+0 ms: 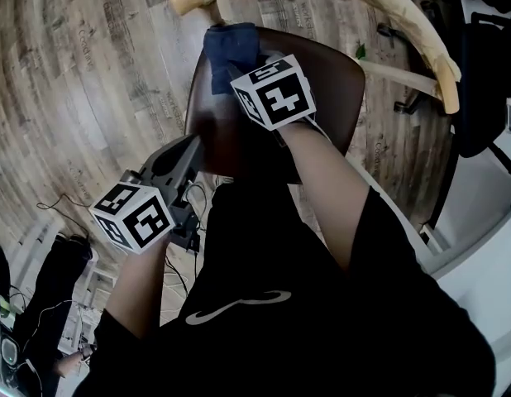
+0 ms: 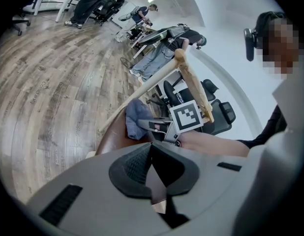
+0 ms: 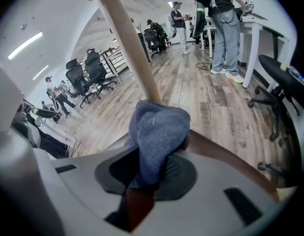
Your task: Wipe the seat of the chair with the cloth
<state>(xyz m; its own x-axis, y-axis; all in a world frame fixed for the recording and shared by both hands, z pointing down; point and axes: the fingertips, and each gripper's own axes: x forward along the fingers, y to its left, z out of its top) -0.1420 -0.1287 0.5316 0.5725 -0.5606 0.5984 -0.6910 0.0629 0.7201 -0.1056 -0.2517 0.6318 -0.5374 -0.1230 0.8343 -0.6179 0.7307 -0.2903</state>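
The chair has a dark brown seat (image 1: 326, 77) and a curved pale wooden backrest (image 1: 388, 7). A blue cloth (image 1: 231, 48) lies bunched on the seat's far left part, near the backrest post (image 3: 130, 38). My right gripper (image 1: 241, 66) is shut on the cloth (image 3: 159, 132), which folds out from between its jaws over the seat rim (image 3: 226, 156). My left gripper (image 1: 193, 143) hovers at the seat's near left edge, shut and holding nothing. The left gripper view shows its jaw tips (image 2: 151, 149) meeting, with the cloth (image 2: 135, 117) and the right gripper (image 2: 148, 126) beyond them.
Wood-plank floor (image 1: 82, 73) surrounds the chair. A black office chair (image 1: 487, 81) and a white desk (image 1: 487, 255) stand to the right. Cables (image 1: 49, 213) trail on the floor at the left. People stand by desks in the distance (image 3: 221, 18).
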